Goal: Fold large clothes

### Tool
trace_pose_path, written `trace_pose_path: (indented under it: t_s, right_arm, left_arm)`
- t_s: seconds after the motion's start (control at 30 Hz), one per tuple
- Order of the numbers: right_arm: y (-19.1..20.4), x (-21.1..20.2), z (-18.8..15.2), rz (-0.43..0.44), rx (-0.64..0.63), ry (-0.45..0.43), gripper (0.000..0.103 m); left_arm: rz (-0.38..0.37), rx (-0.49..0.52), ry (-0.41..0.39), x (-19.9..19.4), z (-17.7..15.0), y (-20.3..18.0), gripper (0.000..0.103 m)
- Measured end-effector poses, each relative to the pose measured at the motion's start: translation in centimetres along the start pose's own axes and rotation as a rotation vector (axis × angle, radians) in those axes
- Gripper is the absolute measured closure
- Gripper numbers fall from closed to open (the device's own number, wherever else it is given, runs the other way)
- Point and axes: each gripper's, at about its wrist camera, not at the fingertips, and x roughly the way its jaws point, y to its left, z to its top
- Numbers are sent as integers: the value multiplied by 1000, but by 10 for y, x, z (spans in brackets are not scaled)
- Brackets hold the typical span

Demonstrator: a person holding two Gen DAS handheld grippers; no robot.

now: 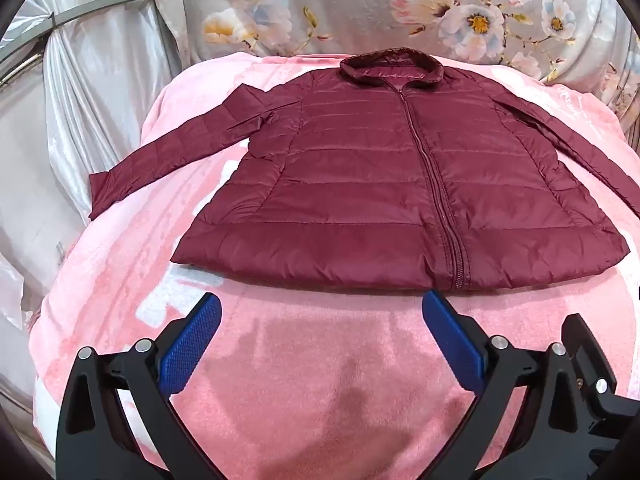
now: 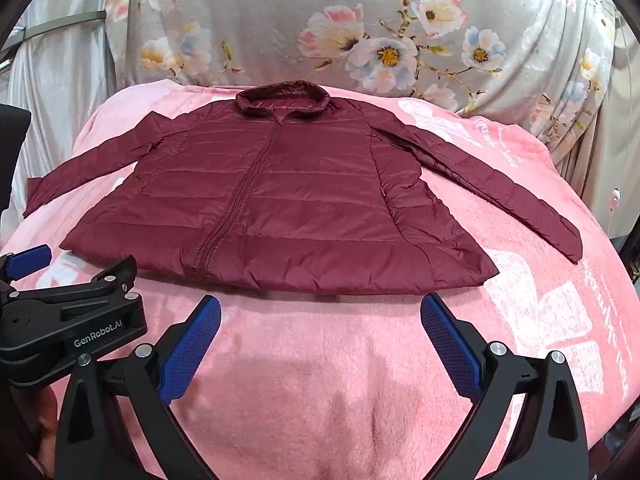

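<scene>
The maroon puffer jacket [image 1: 384, 184] lay face up and zipped on a pink blanket [image 1: 320, 360], its collar [image 1: 390, 66] at the far side toward the floral cushion [image 1: 400, 4] and its hem [image 1: 400, 256] along the near side. Both sleeves were spread out from the jacket body: the left sleeve [image 1: 168, 148] angled out past the jacket's left edge toward the silvery drape [image 1: 80, 80], and the right sleeve [image 2: 500, 188] ran out past the jacket's right edge over the blanket's white lettering.

No fold had been made, so by my reading the task stood at its opening step, the approach. The left gripper [image 1: 320, 340] hovered just short of the hem, near the foot of the zipper [image 1: 432, 184], with its blue pads [image 1: 192, 344] spread wide and nothing between them. The right gripper [image 2: 320, 340] hung just short of the hem near the jacket's right corner, equally spread and empty. Neither touched the jacket.

The next move likely called for each gripper to travel out to a sleeve or a side edge, pinch the thin quilted fabric, and carry it across the jacket body toward the zipper. The slick shell may slip, so a firm bite on a seam or cuff would help.
</scene>
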Motion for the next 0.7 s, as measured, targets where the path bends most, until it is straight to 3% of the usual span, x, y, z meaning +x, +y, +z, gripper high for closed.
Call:
trace_pose_path:
  t_s: [0.7]
  right_arm:
    - [0,-6,-2,5,4,-12,5]
  left_arm:
    - [0,-14,-6,-9,-2,7,5]
